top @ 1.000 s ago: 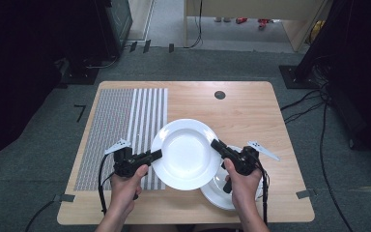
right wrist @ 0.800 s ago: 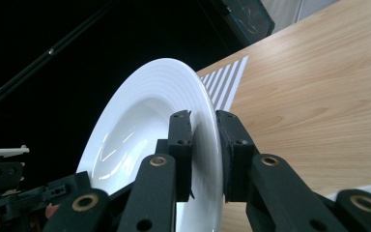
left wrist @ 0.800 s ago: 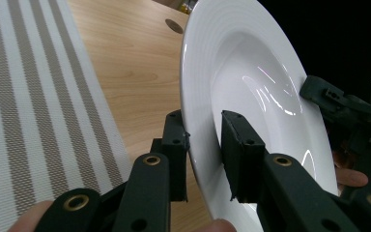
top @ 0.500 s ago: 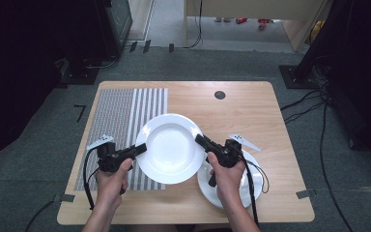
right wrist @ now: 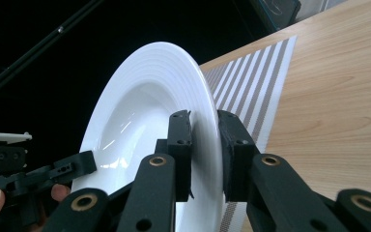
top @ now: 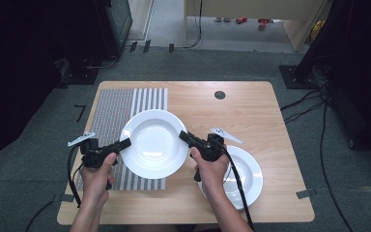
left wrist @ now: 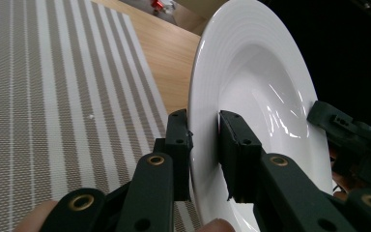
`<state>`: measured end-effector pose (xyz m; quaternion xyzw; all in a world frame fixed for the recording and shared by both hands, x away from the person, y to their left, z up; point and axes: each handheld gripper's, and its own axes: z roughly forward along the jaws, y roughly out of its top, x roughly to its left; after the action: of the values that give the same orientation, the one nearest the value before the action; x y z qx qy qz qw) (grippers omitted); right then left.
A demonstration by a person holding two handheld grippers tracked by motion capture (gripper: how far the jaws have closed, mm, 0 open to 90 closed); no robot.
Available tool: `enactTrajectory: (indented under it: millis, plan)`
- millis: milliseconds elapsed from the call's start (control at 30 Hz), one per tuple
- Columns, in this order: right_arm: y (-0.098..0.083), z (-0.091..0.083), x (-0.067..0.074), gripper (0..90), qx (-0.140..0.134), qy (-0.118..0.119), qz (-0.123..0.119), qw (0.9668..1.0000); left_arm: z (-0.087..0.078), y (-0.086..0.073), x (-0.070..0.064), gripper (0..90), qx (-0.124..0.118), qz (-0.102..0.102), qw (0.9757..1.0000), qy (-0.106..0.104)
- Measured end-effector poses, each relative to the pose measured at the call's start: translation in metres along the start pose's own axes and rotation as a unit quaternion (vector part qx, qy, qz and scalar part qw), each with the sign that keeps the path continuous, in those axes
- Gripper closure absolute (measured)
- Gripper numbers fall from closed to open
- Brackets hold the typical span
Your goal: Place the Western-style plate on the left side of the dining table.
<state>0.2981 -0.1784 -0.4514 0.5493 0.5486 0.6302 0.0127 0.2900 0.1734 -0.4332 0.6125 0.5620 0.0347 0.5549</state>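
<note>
The plate [top: 153, 143] has been carried leftward, off the second plate [top: 244, 176], and is now held over the mat [top: 121, 113]; its left rim is clamped between the left gripper's [top: 124, 143] jaws, its right rim between the right gripper's [top: 183, 136].

Both claws are chunky black plastic, left claw [top: 125, 143] and right claw [top: 183, 136], with brass-ringed screw holes along the jaw arms. Each has a grey three-cornered plate on top and a black cable trailing off. Bare forearms, no sleeves.
</note>
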Motion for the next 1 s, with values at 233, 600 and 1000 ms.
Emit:
enactTrajectory:
  millis: [233, 600, 1000]
  plan:
    - [0.000, 0.019, 0.007, 78.6, 0.010, 0.003, -0.004, 0.9999, -0.007, 0.006, 0.013, 75.5, -0.009, -0.007, 0.9999, 0.008]
    - [-0.006, 0.051, 0.016, 78.3, 0.030, 0.007, 0.003, 0.9995, -0.018, 0.016, 0.038, 75.5, -0.030, -0.026, 0.9989, 0.026]
    - [-0.011, 0.087, 0.011, 76.8, 0.050, -0.007, 0.017, 0.9986, -0.012, 0.030, 0.070, 77.1, -0.021, -0.032, 0.9990, 0.023]
